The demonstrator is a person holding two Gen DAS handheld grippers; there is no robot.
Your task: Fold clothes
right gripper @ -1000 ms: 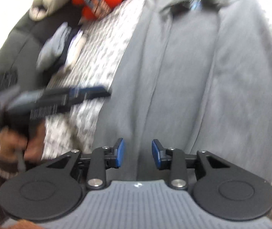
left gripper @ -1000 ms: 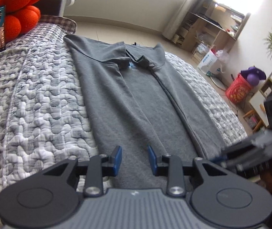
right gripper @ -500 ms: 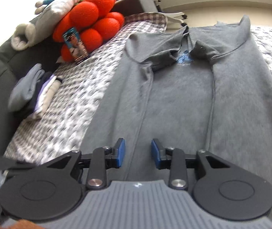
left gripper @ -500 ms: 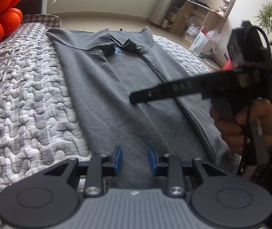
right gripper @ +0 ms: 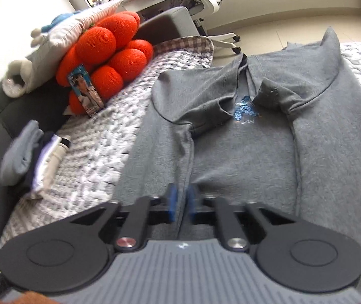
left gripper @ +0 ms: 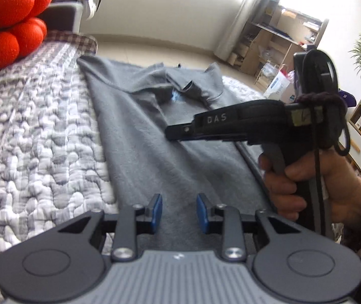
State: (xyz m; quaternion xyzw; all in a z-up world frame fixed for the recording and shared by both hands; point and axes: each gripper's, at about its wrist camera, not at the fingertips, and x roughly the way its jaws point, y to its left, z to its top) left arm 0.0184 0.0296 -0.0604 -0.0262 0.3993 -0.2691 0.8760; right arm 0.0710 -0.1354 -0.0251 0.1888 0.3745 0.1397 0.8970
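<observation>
Folding looks partly done, as far as I can judge: the grey shirt [right gripper: 241,152] lies flat on the quilted bed [left gripper: 41,139], running from the bottom centre of both views up toward the top, with both long sides already turned in over the middle and the sleeves lying across the chest near the blue print [right gripper: 244,110]. What I think is left is the lengthwise fold, bringing the near hem up toward the collar, and then perhaps one more halving. My left gripper [left gripper: 178,214] hovers over the near end of the shirt at the bottom centre of its view, its blue pads standing apart with nothing between them. My right gripper [right gripper: 180,202] sits low in the middle of its own view with its pads drawn together; the frame is blurred there, so I cannot tell whether any cloth is pinched, and I see none lifted. In the left view that same gripper reaches in from the right of the frame, above the shirt, carried by my right hand [left gripper: 307,185]. Orange cushions [right gripper: 109,48] rest at the upper left, well clear of the shirt.
</observation>
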